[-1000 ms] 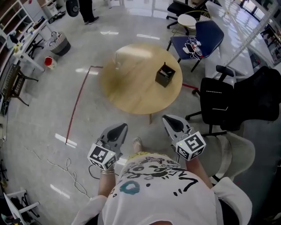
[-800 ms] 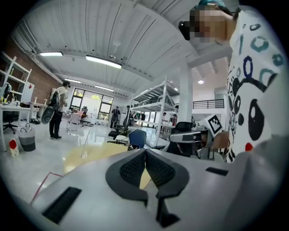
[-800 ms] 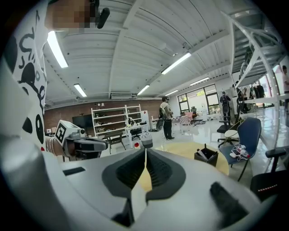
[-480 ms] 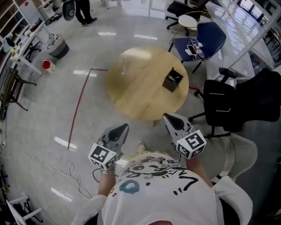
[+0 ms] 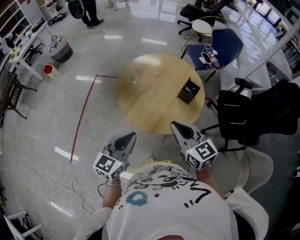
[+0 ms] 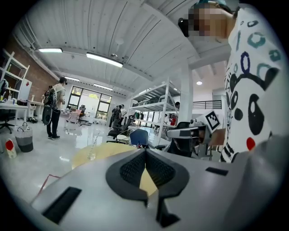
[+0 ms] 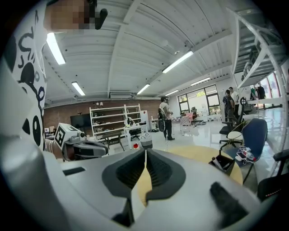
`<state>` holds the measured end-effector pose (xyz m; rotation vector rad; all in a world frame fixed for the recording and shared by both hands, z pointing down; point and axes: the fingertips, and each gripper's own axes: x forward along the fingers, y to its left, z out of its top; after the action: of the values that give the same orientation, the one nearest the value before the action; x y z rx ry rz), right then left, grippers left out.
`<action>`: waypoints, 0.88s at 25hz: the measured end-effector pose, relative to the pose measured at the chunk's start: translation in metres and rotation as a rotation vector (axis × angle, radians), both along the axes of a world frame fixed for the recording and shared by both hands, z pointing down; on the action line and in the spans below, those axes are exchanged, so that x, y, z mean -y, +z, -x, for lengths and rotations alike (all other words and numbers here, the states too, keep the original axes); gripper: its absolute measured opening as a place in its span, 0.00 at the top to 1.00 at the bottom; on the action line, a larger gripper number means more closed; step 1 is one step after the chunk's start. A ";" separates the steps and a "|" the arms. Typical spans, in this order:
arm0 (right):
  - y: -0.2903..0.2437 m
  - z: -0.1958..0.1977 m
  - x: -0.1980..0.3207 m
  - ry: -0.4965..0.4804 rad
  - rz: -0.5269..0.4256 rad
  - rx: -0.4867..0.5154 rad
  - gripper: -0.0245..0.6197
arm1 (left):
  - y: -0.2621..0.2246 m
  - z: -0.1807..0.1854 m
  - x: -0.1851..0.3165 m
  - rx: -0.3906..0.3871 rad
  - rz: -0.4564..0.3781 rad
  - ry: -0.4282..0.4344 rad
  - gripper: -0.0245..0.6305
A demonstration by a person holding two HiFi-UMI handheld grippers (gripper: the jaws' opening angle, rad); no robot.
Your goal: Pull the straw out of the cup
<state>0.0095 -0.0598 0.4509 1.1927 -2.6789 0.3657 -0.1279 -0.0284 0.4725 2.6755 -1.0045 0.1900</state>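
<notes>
1. We hold both grippers low in front of our chest, at the near side of the round light wooden table (image 5: 154, 103). Neither of them touches it.
2. The left gripper (image 5: 128, 137) is clenched. In its own view the two dark ribbed jaws meet at the tips with nothing held between them.
3. The right gripper (image 5: 177, 126) is clenched in the same way. Its jaws are pressed together along their front edge and hold nothing.
4. The clear glass cup (image 6: 91, 152) stands upright on the far-left part of the table, as we see it from the left gripper view. The thin straw (image 6: 96, 137) sits inside it, leaning and rising above the rim.
5. In the head view the cup is only a faint blur near the table's far-left edge. It is well apart from both grippers.
6. A black open-topped box (image 5: 188, 90) sits on the right part of the table, well apart from the cup. It holds a few items we cannot make out.
7. Beyond the table on the right stands a blue chair (image 5: 220, 40) with small things on its seat. A black office chair (image 5: 246, 115) is just to our right.
8. A red line (image 5: 83, 115) runs along the glossy grey floor (image 5: 42, 122) to the left of the table, and a person (image 5: 90, 11) stands far off at the top of the head view.
</notes>
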 end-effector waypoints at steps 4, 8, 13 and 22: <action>-0.003 0.004 0.007 -0.004 0.001 -0.010 0.92 | -0.001 0.002 0.009 -0.013 0.002 -0.004 0.94; -0.002 0.005 0.014 0.002 0.006 -0.020 0.92 | 0.001 0.003 0.017 -0.020 0.006 0.002 0.94; -0.006 0.002 0.028 0.033 0.007 -0.002 0.92 | 0.004 0.006 0.029 -0.019 0.019 -0.017 0.94; 0.000 -0.004 0.069 -0.003 0.013 -0.004 0.92 | 0.010 0.000 0.065 -0.017 0.030 -0.045 0.94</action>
<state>0.0138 -0.1288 0.4508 1.1849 -2.6699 0.3796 -0.1278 -0.0936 0.4824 2.6209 -1.0473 0.1718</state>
